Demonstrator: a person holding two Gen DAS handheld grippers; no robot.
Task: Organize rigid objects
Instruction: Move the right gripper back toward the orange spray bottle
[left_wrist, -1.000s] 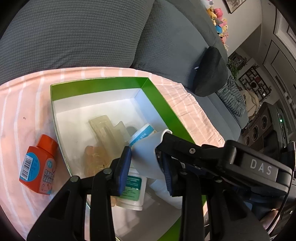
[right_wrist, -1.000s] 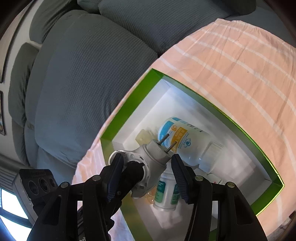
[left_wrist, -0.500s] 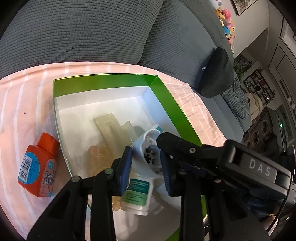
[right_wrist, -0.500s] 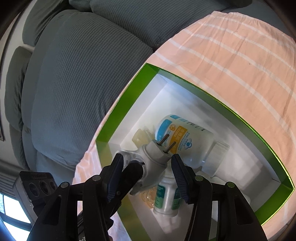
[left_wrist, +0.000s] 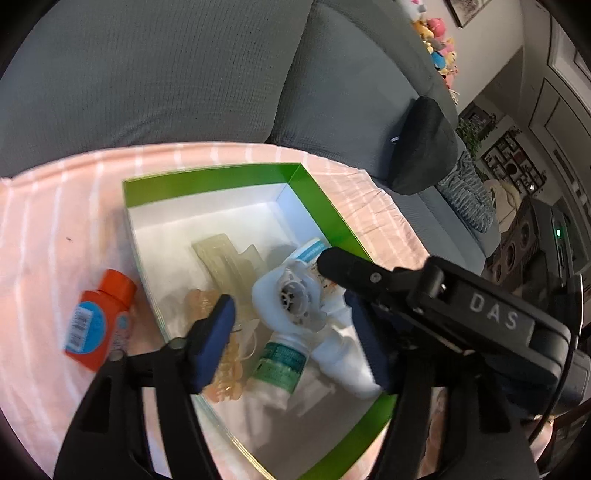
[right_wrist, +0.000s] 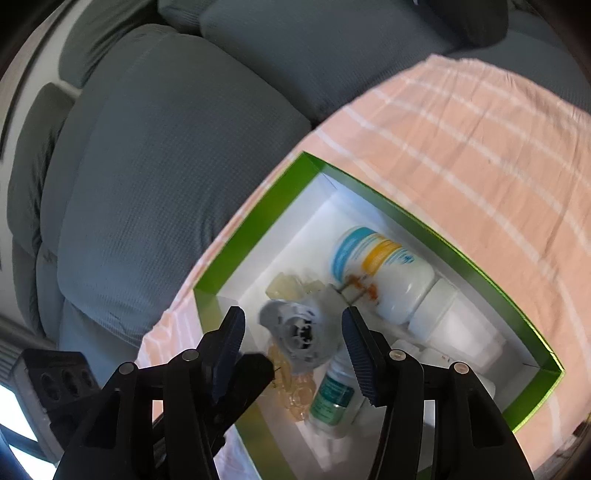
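A white plug adapter (left_wrist: 284, 299) lies loose in the green box (left_wrist: 207, 181), on top of the bottles and blurred. My left gripper (left_wrist: 290, 314) hovers just above it; its jaws are opening and the blue pads stand clear of the adapter on both sides. In the right wrist view the adapter (right_wrist: 299, 332) shows between the fingers of my right gripper (right_wrist: 293, 321), which is open and touches nothing. Also in the box (right_wrist: 258, 236) are a big white bottle (right_wrist: 380, 273), a small green-labelled bottle (left_wrist: 282, 363), a pale hair clip (left_wrist: 225, 258) and an amber clip (left_wrist: 225, 373).
An orange bottle (left_wrist: 98, 325) lies on the pink striped cloth (left_wrist: 55, 221) left of the box. Grey sofa cushions (left_wrist: 166, 74) rise right behind the cloth. The black housing of the other tool (left_wrist: 491, 317) crowds the box's right side in the left wrist view.
My left gripper's jaws sprang apart and let go of the adapter, which dropped lower into the box. The left gripper drew back a little. The right jaws kept their width.
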